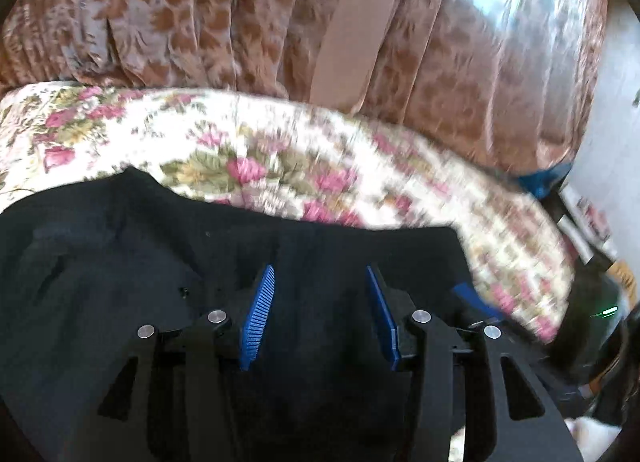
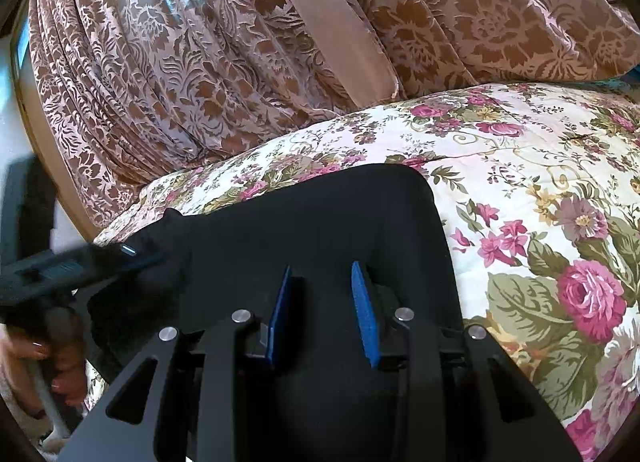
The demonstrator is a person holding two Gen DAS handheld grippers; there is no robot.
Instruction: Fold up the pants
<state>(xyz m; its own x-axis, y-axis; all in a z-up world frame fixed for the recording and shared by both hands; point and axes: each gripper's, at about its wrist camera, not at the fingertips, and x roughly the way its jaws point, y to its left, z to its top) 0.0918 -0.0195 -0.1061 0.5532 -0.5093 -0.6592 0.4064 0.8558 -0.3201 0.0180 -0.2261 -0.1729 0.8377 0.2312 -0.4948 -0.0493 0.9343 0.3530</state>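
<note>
The black pants (image 1: 168,262) lie flat on a floral bedspread (image 1: 248,145). In the left wrist view my left gripper (image 1: 320,274) is open just above the dark cloth, its blue pads apart and holding nothing. In the right wrist view the pants (image 2: 320,221) lie as a folded black slab with a rounded far corner. My right gripper (image 2: 320,274) is open over it and empty. The left gripper (image 2: 80,262) shows there as a blurred dark shape at the pants' left edge.
Brown patterned curtains (image 2: 200,81) hang right behind the bed. The floral bedspread (image 2: 540,201) stretches to the right of the pants. A hand (image 2: 60,362) holds the left tool's handle at lower left. Dark items and a green light (image 1: 604,310) sit beyond the bed's right edge.
</note>
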